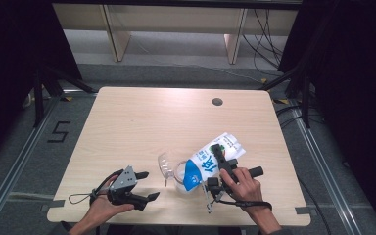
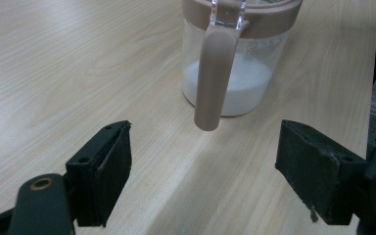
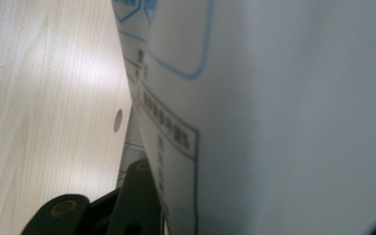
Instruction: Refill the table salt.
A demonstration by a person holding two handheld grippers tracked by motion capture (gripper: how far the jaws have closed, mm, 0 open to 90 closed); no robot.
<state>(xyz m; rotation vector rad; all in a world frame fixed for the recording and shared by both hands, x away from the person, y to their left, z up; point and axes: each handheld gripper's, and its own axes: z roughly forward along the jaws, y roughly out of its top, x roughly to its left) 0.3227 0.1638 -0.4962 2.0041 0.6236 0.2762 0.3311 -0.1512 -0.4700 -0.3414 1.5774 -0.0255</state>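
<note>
White and blue, printed with large characters and a green patch at its far end, the milk carton [image 1: 214, 157] is clamped in the right gripper [image 1: 219, 164] and tipped over so its lower end hangs above the clear pitcher [image 1: 180, 172] near the table's [image 1: 142, 117] front edge — in the right gripper view its pale side carries fine boxed print. Seen from the left gripper view, the pitcher has a brownish-pink rim and handle [image 2: 215, 73] and holds a shallow pool of milk [image 2: 227, 90]. Off to its left, the left gripper [image 1: 145, 185] lies low over the tabletop with jaws spread wide and nothing between them — well apart from the pitcher.
</note>
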